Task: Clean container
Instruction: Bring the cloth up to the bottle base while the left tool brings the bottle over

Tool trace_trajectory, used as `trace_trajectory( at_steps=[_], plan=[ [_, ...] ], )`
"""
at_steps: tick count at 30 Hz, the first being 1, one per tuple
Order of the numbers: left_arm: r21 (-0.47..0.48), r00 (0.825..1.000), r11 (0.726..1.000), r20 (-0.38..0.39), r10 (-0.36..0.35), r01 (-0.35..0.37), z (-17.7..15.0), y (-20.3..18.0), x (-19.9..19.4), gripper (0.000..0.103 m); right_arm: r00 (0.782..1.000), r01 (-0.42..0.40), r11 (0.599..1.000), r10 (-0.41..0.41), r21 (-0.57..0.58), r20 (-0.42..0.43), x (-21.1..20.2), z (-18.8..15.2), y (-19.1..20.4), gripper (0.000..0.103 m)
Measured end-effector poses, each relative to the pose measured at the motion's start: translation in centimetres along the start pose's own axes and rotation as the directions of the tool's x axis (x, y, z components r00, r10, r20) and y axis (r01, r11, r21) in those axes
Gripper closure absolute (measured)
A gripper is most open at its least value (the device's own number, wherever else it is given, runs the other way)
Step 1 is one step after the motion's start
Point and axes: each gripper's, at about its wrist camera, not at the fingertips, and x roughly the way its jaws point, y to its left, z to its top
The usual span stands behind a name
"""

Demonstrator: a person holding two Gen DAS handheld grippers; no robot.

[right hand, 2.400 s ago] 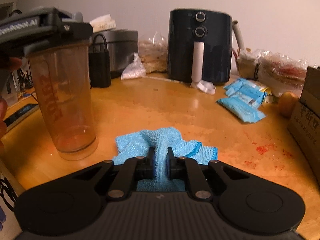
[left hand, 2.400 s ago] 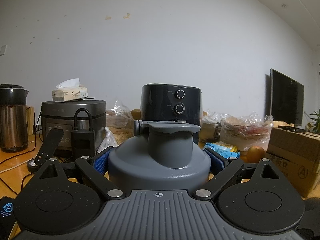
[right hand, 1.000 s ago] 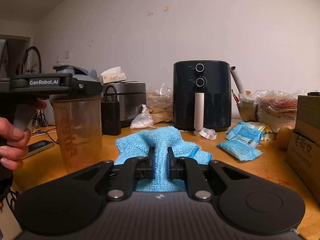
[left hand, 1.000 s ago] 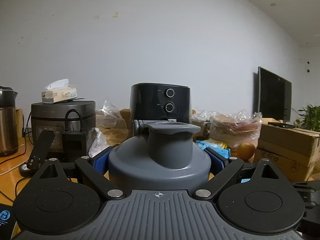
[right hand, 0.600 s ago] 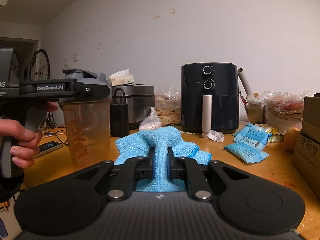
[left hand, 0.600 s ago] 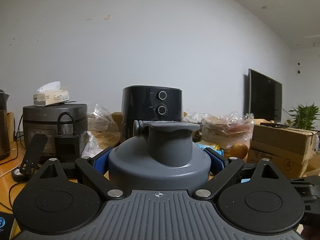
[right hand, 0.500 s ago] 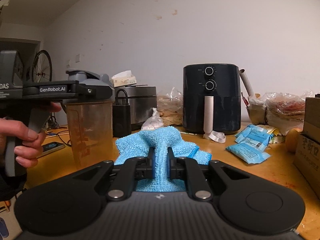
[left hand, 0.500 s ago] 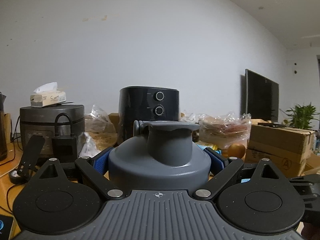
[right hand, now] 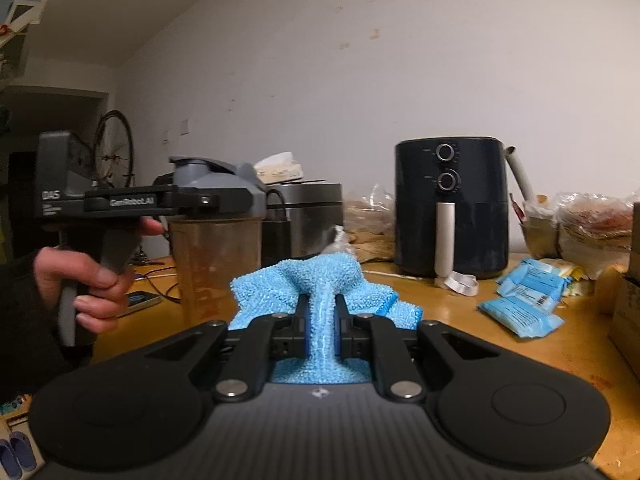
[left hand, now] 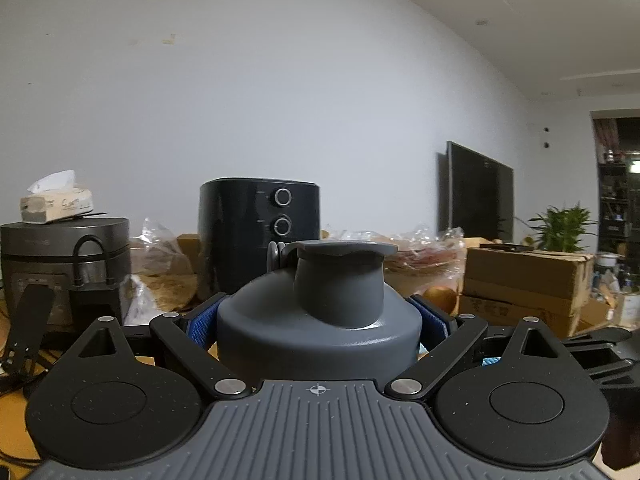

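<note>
Left gripper (left hand: 320,316), its 2 blue-padded fingers (left hand: 202,320) clamped on the grey lid of the shaker bottle (right hand: 218,256), holds it upright above the desk (right hand: 440,308) while right gripper (right hand: 319,312) is pinched fully closed on a blue cloth (right hand: 320,276) just beside it.

On your wooden worktop (right hand: 460,320) a black air fryer (right hand: 452,208) stands against the wall, with blue packets (right hand: 524,300) lying to its right. A rice cooker (left hand: 64,256) carries a tissue box (left hand: 56,202). A television (left hand: 478,196), a plant (left hand: 562,224) and cardboard boxes (left hand: 524,284) sit further right.
</note>
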Motion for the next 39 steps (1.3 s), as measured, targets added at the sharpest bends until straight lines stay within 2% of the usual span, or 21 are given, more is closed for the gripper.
trace_trajectory(
  at_steps=[16,26,39],
  plan=[
    [-0.017,0.992,0.992,-0.001,-0.128,0.128,-0.3,2.3,0.0,0.008,0.994,-0.112,0.994,0.112,0.0,0.013,0.3,0.7,1.0,0.101],
    [-0.015,0.988,0.988,-0.013,-0.156,0.156,-0.2,2.8,0.3,0.008,0.984,-0.177,0.983,0.178,-0.048,0.026,0.8,1.4,2.2,0.101],
    [-0.014,0.988,0.988,-0.023,-0.155,0.155,-0.1,2.6,0.3,0.008,0.975,-0.218,0.973,0.22,-0.071,0.016,2.8,2.0,3.1,0.101]
  ],
)
